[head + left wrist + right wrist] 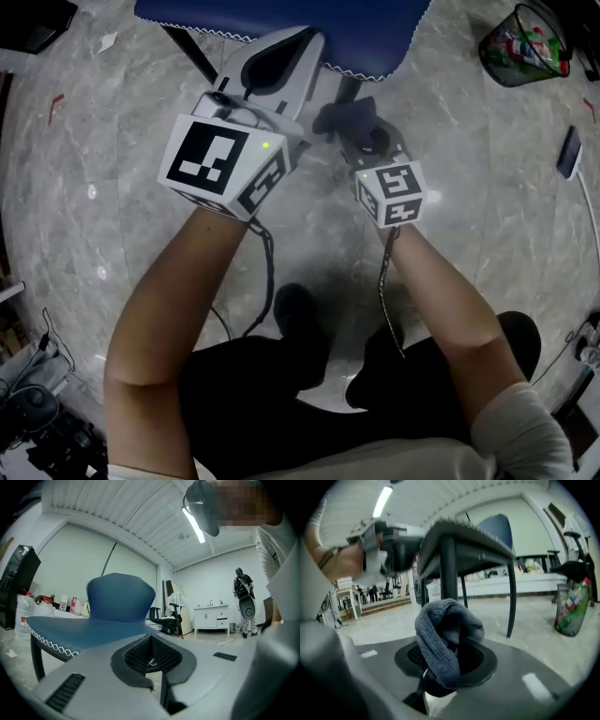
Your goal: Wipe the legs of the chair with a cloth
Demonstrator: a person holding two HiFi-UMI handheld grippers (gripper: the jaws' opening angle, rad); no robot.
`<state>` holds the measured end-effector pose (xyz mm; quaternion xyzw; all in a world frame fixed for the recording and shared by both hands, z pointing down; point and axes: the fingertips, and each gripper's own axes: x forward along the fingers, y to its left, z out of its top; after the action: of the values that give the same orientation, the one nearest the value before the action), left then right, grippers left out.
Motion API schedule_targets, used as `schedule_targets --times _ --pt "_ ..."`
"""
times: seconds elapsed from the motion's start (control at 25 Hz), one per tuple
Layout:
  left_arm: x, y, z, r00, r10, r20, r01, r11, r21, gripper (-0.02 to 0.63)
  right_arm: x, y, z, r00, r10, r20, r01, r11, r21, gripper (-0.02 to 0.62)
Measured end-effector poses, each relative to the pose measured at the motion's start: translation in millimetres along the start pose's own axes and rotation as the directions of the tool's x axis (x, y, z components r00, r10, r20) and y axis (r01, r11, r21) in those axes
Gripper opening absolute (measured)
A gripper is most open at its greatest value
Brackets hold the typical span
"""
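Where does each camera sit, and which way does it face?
Head view: on the head, steeply down at forearms, left hand-held gripper, right hand-held gripper.
Left gripper view: over its shut jaws, across the blue padded chair.
Right gripper view: low, past its gripped grey knitted cloth, at a black chair leg; left hand visible.
All share the chair.

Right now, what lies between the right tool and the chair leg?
Only the grey cloth, clamped in the right tool and bunched before the leg; the right gripper view shows it. Contact unclear.

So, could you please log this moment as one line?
right gripper: shut on cloth; left gripper: shut, empty; cloth by chair leg
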<state>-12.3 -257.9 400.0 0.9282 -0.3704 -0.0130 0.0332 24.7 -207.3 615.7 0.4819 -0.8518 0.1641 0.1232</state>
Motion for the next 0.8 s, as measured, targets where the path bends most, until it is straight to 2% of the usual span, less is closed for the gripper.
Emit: schedule_targets --times 0.08,0.16,0.32,0.44,0.6,0.8 --pt "0.8 -0.2 -0.3 1.0 -0.008 0.005 0.008 1.0 -0.003 0.005 19.2 -7.0 -68.7 0.984 -0.004 -0.177 0.014 0.999 0.052 0.123" --pt "-0.5 -0.1 -1.1 1.0 -0.014 0.004 0.014 1.0 -0.008 0.005 30.2 -13.1 -111.0 0.959 -0.008 -0.282 0.032 0.996 0.079 0.124" --pt "-1.4 0.2 0.0 1.0 -0.016 -0.001 0.016 1.0 -0.006 0.005 34.3 -14.5 -112.4 0.954 -0.013 -0.299 0.031 0.998 0.057 0.123" --pt "-2.2 -0.1 -1.0 1.0 -0.016 0.0 0.016 1.0 0.001 0.005 25.9 -6.2 -78.6 0.97 -0.004 -0.243 0.006 1.0 0.005 0.123" --pt "-1.5 -0.1 -0.7 1.0 -0.014 0.006 0.014 1.0 0.014 0.005 6.3 2.0 1.9 0.995 -0.014 -0.094 0.012 1.0 -0.02 0.129" --pt "-2.4 1.0 0.0 1.0 -0.002 0.011 0.002 1.0 0.013 0.005 -27.2 7.4 96.1 0.993 -0.03 0.115 0.034 0.999 -0.037 0.129"
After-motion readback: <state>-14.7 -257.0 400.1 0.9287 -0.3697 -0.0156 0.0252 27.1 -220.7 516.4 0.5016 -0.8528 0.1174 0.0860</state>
